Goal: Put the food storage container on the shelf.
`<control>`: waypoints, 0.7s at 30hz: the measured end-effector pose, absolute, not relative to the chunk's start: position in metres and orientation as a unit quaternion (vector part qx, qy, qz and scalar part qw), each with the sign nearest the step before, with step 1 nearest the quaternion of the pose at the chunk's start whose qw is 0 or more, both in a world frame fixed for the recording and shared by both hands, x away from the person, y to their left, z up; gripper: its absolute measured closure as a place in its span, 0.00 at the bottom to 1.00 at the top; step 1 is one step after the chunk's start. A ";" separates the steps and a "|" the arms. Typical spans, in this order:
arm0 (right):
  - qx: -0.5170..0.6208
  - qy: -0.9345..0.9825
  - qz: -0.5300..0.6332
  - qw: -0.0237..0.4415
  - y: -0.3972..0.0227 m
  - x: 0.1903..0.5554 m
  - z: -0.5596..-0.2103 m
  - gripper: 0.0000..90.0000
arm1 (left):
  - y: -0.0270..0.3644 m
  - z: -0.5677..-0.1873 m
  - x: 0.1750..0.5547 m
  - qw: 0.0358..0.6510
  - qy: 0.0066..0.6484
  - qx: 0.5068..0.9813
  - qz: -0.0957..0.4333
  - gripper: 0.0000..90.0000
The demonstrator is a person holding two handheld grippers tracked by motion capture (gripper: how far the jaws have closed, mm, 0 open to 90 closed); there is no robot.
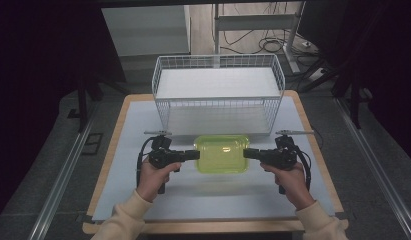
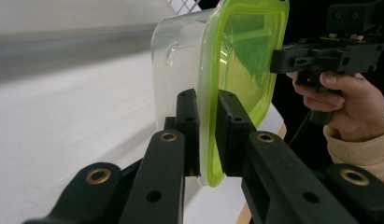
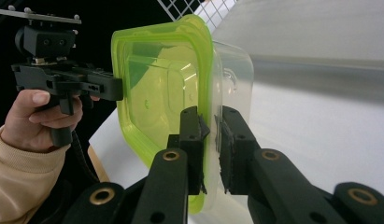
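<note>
Container (image 1: 222, 153) with a green lid sits between both hands at the counter's (image 1: 133, 200) centre, just at 6 o'clock of the wire basket (image 1: 218, 90). Left gripper (image 1: 195, 155) clamps the lid rim at 9 o'clock, right gripper (image 1: 246, 153) at 3 o'clock. Judged best: raise both hands evenly, keep the container level, clear the basket's near wall before lowering it inside.

One lidded container (image 1: 222, 153), one wire basket (image 1: 218, 92), two grippers: left gripper (image 1: 196, 155), right gripper (image 1: 246, 153).
</note>
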State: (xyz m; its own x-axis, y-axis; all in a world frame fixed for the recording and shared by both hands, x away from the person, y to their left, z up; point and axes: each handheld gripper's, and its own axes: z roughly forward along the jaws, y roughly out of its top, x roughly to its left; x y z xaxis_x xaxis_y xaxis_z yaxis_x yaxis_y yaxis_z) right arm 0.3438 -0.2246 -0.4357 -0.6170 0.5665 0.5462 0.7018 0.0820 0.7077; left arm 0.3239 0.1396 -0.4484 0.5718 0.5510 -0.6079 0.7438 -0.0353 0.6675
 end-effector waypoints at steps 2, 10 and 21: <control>-0.431 -0.733 -0.523 0.061 -0.224 0.344 -0.432 0.90 | 0.140 -0.443 0.324 0.528 0.451 0.714 -0.087 0.90; -0.422 -0.733 -0.531 0.048 -0.223 0.345 -0.417 0.90 | 0.141 -0.430 0.326 0.534 0.444 0.715 -0.080 0.90; -0.420 -0.731 -0.535 0.046 -0.221 0.347 -0.410 0.90 | 0.143 -0.420 0.328 0.537 0.442 0.715 -0.071 0.90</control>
State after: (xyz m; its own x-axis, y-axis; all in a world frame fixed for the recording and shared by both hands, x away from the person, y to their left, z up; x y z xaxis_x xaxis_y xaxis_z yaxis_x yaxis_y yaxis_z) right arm 0.3473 -0.2214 -0.4100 -0.6422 0.5659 0.5170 0.6638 0.0733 0.7443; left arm 0.3285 0.1426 -0.4204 0.5987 0.5561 -0.5764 0.7089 -0.0330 0.7045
